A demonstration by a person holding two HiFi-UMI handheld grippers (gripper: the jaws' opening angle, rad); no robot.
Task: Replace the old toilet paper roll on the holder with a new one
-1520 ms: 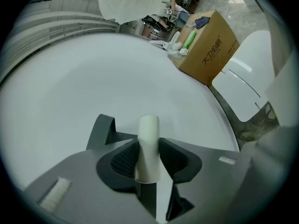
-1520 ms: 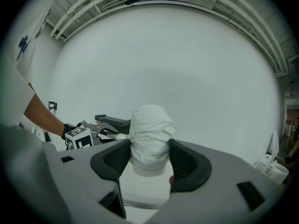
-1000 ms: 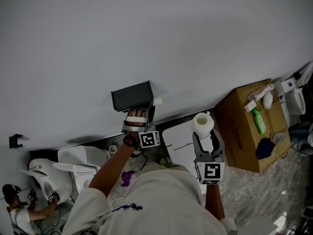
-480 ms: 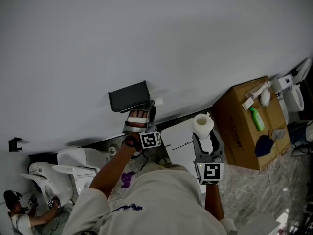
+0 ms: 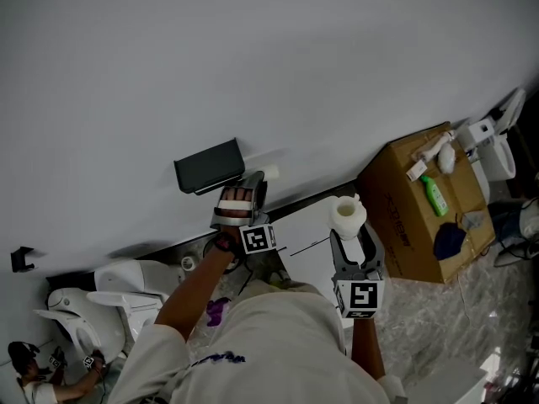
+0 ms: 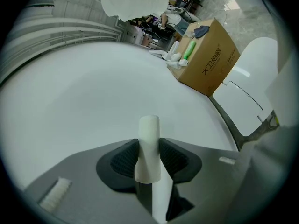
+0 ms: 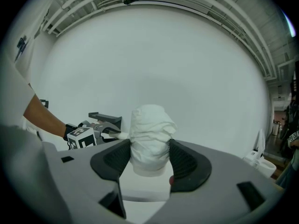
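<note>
The black holder (image 5: 208, 165) is fixed to the white wall. Just to its right my left gripper (image 5: 253, 183) is shut on a slim white tube, the old roll's core (image 5: 268, 173). The left gripper view shows that core (image 6: 148, 146) upright between the pads of the left gripper (image 6: 149, 158). My right gripper (image 5: 349, 236) is shut on the new toilet paper roll (image 5: 348, 213), a crumpled white roll (image 7: 150, 138) held between its pads. From the right gripper view, the holder (image 7: 106, 118) and the left gripper (image 7: 106, 130) lie to the left.
A cardboard box (image 5: 413, 213) stands at the right with a green bottle (image 5: 435, 195) and white items on top. A white panel (image 5: 307, 234) lies by the wall. White toilets (image 5: 109, 289) stand at the lower left, where a person (image 5: 34, 364) crouches.
Both grippers have drifted a little to the right along the wall with their loads. The core now stands farther from the holder's right end.
</note>
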